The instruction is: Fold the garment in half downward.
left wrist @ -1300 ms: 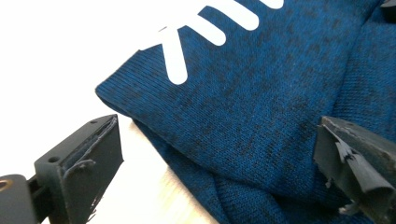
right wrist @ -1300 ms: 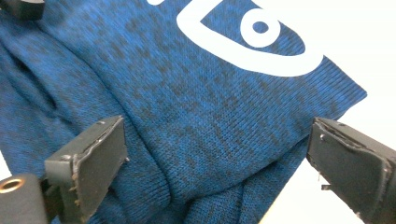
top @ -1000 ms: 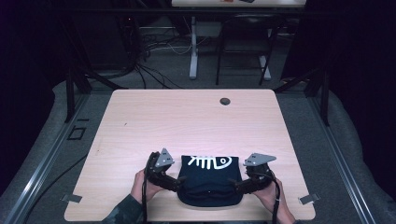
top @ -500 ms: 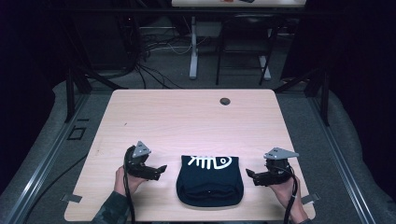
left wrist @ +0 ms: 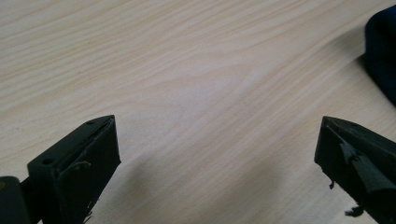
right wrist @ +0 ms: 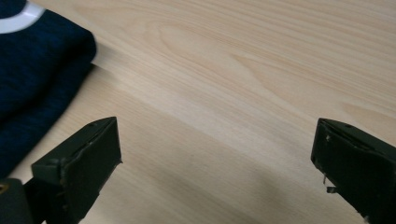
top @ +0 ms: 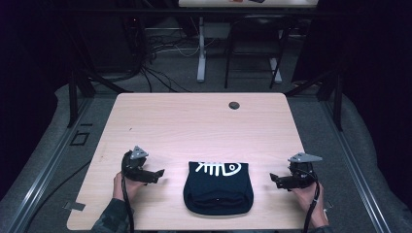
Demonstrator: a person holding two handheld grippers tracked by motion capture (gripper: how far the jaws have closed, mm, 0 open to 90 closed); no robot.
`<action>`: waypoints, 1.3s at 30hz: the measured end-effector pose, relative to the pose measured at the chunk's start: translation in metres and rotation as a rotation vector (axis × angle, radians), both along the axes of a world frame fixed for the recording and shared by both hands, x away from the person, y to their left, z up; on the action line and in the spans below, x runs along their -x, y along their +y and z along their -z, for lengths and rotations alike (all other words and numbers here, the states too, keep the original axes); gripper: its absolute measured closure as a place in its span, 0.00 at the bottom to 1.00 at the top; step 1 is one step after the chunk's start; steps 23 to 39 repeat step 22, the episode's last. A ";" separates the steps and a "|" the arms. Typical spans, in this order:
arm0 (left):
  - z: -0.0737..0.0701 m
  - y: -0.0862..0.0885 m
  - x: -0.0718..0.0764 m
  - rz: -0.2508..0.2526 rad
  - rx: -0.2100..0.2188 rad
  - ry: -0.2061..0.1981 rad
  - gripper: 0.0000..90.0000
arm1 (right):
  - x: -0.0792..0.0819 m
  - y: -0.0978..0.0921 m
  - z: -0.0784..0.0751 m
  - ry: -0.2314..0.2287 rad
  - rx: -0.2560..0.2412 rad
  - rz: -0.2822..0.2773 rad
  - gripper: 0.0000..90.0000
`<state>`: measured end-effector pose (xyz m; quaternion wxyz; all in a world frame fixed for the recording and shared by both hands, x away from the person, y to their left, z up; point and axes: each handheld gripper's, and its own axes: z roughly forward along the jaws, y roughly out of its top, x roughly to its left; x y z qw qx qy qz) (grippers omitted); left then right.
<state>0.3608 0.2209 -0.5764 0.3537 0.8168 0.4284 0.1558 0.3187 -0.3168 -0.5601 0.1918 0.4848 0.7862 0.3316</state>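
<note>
Clearly soft and light, the folded shirt [top: 218, 188] lies near-centre on the bench [top: 194, 121]; both grippers [top: 156, 173] [top: 275, 178] flank it, fingers wide, empty. Pinch the layered side edges.

small dark disc [top: 234, 105] on table (unidentifiable)

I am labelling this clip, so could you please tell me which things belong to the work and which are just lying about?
In the work:
folded dark navy garment with white fish-bone print
left gripper, open
right gripper, open

Lying about:
small dark round disc near the wooden table's far edge
</note>
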 end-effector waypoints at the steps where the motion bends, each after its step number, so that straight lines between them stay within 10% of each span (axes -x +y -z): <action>1: 0.002 0.000 -0.001 -0.004 -0.005 0.006 0.00 | -0.001 -0.002 0.003 -0.006 0.002 0.007 0.01; 10: 0.011 0.003 -0.007 -0.019 -0.034 0.018 0.00 | -0.010 -0.010 0.026 0.028 0.017 0.013 0.00; 39: 0.015 0.001 -0.007 -0.026 -0.041 -0.028 0.00 | -0.012 -0.009 0.028 0.003 0.015 0.022 0.00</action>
